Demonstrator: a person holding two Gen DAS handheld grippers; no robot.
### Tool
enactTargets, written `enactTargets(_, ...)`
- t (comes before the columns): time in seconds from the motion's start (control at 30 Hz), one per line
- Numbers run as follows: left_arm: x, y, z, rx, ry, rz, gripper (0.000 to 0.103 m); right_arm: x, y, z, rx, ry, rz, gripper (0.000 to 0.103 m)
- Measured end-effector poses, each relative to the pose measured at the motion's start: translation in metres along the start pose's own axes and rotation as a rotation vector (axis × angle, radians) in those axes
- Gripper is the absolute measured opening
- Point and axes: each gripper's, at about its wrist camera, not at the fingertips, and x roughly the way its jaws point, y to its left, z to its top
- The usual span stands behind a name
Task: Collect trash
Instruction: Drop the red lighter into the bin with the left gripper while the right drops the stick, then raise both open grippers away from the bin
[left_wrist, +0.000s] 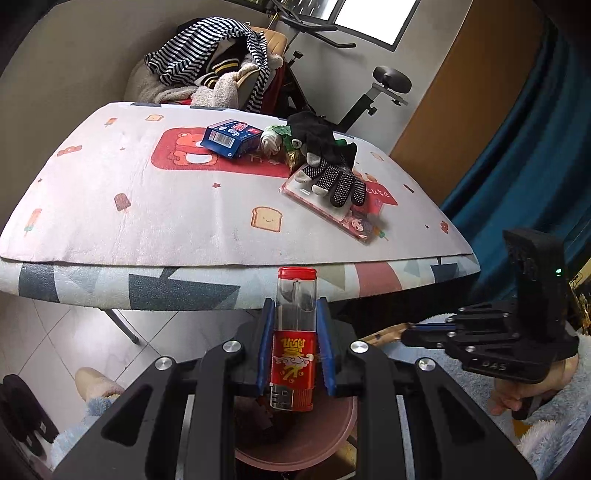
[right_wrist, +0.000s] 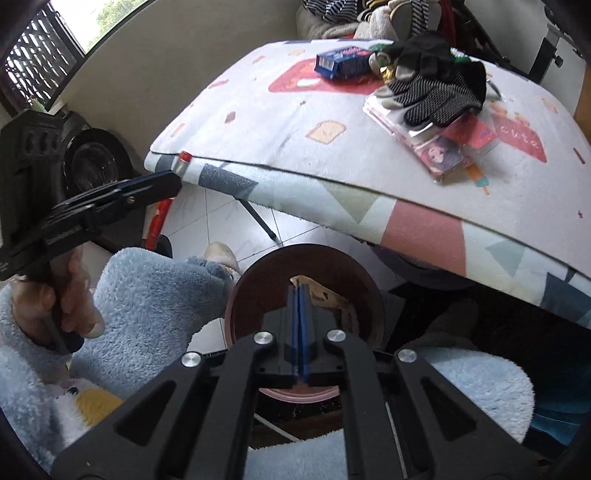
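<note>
Reading from left to right: the left gripper clamps a red-capped lighter between its blue pads, the clear upper barrel standing upright above the jaws and the red printed label between them. Directly beneath it, the pink-rimmed trash bin sits on the floor, partly hidden by the gripper body. Beyond lies the table, covered by a white cloth printed with toast and a red bear. On its far middle rests a blue box; just right of it, crumpled wrappers touch a pair of black dotted gloves, which lie over a clear pink packet. At the far right, the right gripper has its jaws pressed fully together with nothing between them; in its own view it points down into the bin, where a scrap of brown paper lies inside. A hand in a fluffy blue sleeve holds the left gripper's handle.
</note>
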Motion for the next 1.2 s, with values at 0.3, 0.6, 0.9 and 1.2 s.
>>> enactTargets(0.3, 0.007, 0.007, -0.009, -0.02, 0.032, -0.011, 0.022, 0.021, -0.008, 0.015, 0.066, -0.027, -0.032, 0.061)
enactTargets(0.6, 0.024, 0.005, -0.018, -0.022, 0.077, -0.031, 0.022, -0.032, -0.02, 0.02, 0.057, -0.217, -0.146, 0.097)
enactTargets(0.9, 0.045, -0.003, -0.028, 0.008, 0.137, -0.031, 0.02, -0.063, -0.045, 0.024, 0.124, -0.309, -0.219, 0.097)
enactTargets(1.2, 0.038, -0.002, -0.02, 0.014, 0.066, 0.029, 0.077, -0.064, -0.067, 0.021, 0.196, -0.312, -0.265, 0.098)
